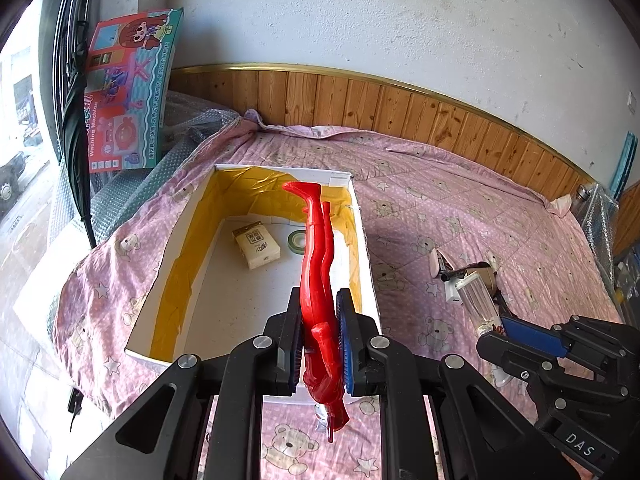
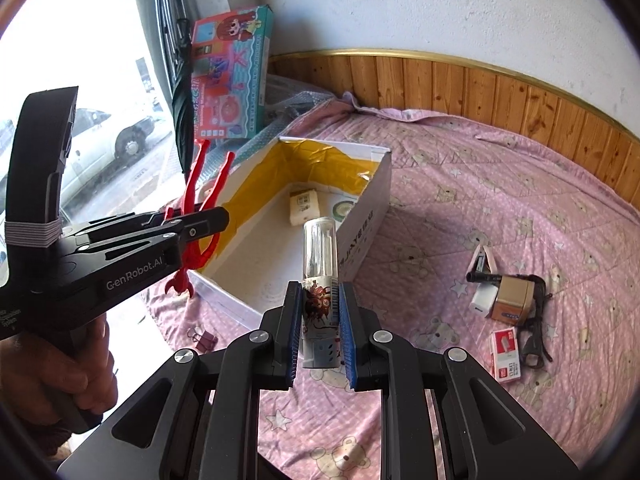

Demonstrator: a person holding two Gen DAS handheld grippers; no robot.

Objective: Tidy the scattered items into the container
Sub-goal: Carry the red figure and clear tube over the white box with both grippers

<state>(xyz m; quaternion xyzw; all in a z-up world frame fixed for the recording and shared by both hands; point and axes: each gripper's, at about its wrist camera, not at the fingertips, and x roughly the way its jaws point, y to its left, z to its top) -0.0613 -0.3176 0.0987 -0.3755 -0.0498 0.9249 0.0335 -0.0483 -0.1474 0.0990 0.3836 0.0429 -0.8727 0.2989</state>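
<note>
My left tool (image 1: 319,344) was clamped on a red plastic figure (image 1: 318,264), head toward the camera and legs pointing away, held above the near end of the white box (image 1: 370,264) with the yellow-lined inner walls. From the right wrist view the same figure (image 2: 200,216) hung beside the box's left wall, its legs splayed upward, and a hand (image 2: 52,376) gripped the left tool's handle.

My right tool (image 2: 320,332) was closed around a clear-topped cylindrical tube (image 2: 320,280) with a printed label on its lower half; the tube stood roughly upright between the blue pads (image 2: 347,332), just short of the box's near right corner.

Inside the box, a small cream packet (image 1: 258,246) lay on the white floor toward the far end, and a green roll of tape (image 1: 297,237) sat just beside it, closer to the right wall.

The box rested on a bed covered with a pink bear-print sheet (image 2: 480,200). To the right of the box, well apart from it, a cluster remained on the sheet: a small brown carton (image 2: 514,298), a white block (image 2: 483,302) touching it, a dark pen-like item (image 2: 484,278), a black frame-like object (image 2: 534,336) and a red-and-white small box (image 2: 505,356). Near the box's front left corner lay dark binder clips (image 2: 202,338). Behind the box a colourful toy carton (image 1: 128,92) leaned against the wall.
</note>
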